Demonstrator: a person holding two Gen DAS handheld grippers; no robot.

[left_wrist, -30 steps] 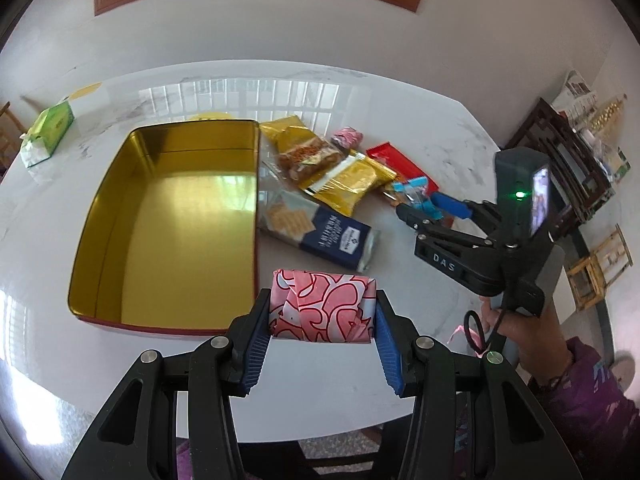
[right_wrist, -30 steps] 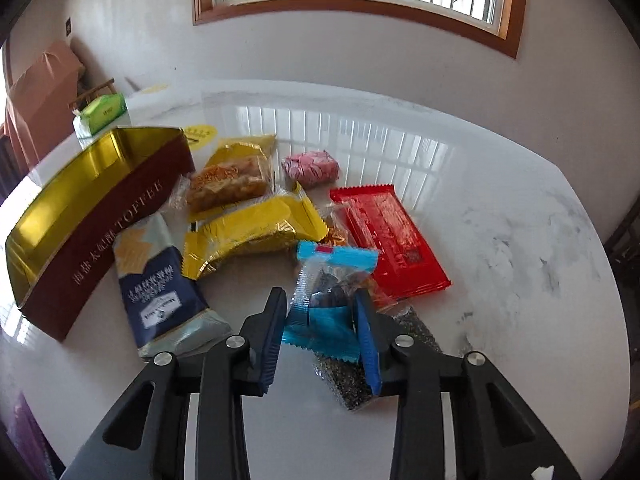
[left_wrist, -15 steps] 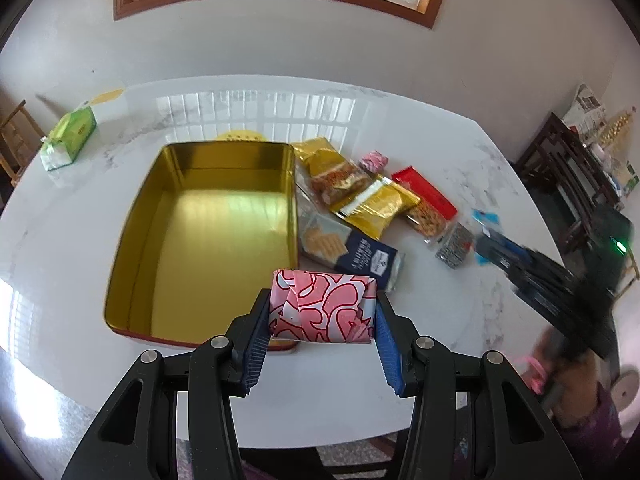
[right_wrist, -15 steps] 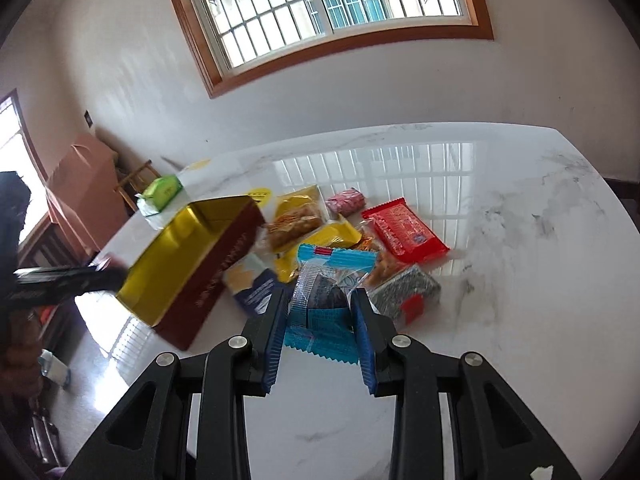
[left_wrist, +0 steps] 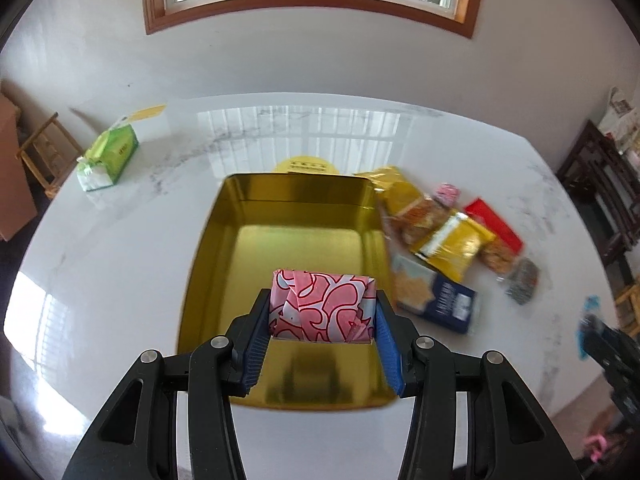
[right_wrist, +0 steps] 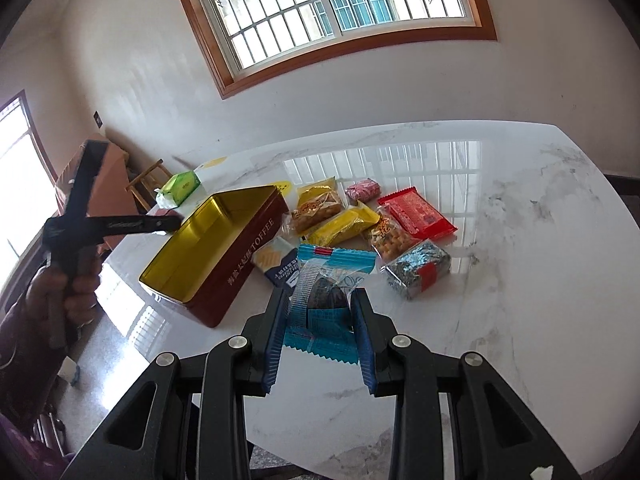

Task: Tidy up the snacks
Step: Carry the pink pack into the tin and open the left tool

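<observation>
My left gripper [left_wrist: 322,322] is shut on a pink and white patterned snack packet [left_wrist: 322,304], held above the near end of the open gold tin [left_wrist: 224,216]. The tin [right_wrist: 240,256] has dark red outer walls and nothing lies in it. My right gripper [right_wrist: 320,320] is shut on a blue and clear wrapped snack [right_wrist: 328,280], lifted above the table near its front edge, right of the tin. In the right wrist view the left gripper [right_wrist: 168,222] reaches over the tin's far rim, a hand [right_wrist: 68,284] gripping its handle.
Right of the tin lie several loose snacks: a navy cracker pack [left_wrist: 436,300], yellow packs [left_wrist: 452,244], a red bar [right_wrist: 416,212], a small pink packet [right_wrist: 362,189] and a dark seed pack [right_wrist: 416,272]. A green tissue pack [left_wrist: 110,156] sits far left. Chairs stand beyond the table.
My left gripper has carried the pink packet leftwards, from the table in front of the tin to above the tin. My right gripper has lifted the blue snack and pulled back from the pile.
</observation>
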